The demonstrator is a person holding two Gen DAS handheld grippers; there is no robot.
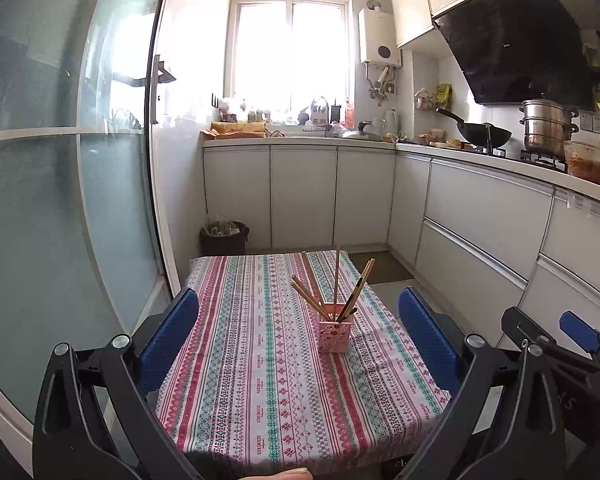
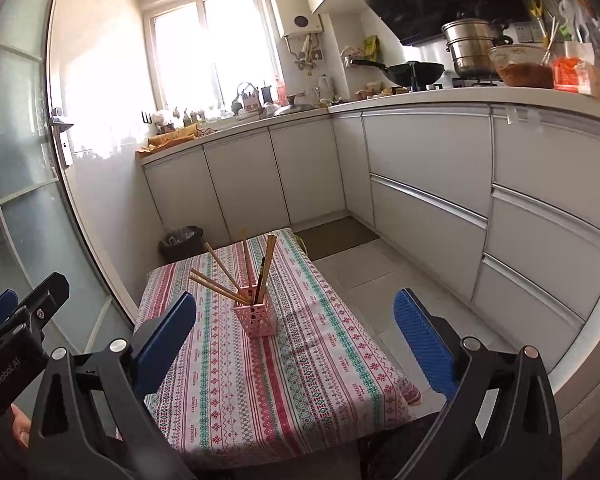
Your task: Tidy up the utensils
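The left claw (image 1: 298, 340) has its blue pads wide apart and holds nothing. The right claw (image 2: 296, 340) is also spread apart and empty. The pink holder (image 1: 335, 333) stands upright on the striped counter (image 1: 240, 360), toward 12 o'clock of both claws, with chopsticks (image 1: 337, 274) leaning inside it.

Left gripper (image 1: 298, 344) is held level, its two blue-padded fingers (image 1: 168, 340) spread wide with nothing between them. Right gripper (image 2: 296, 344) hangs just beside it, tilted slightly, jaws equally wide and empty. A fingertip (image 2: 20, 426) of the person shows behind the left gripper's black body
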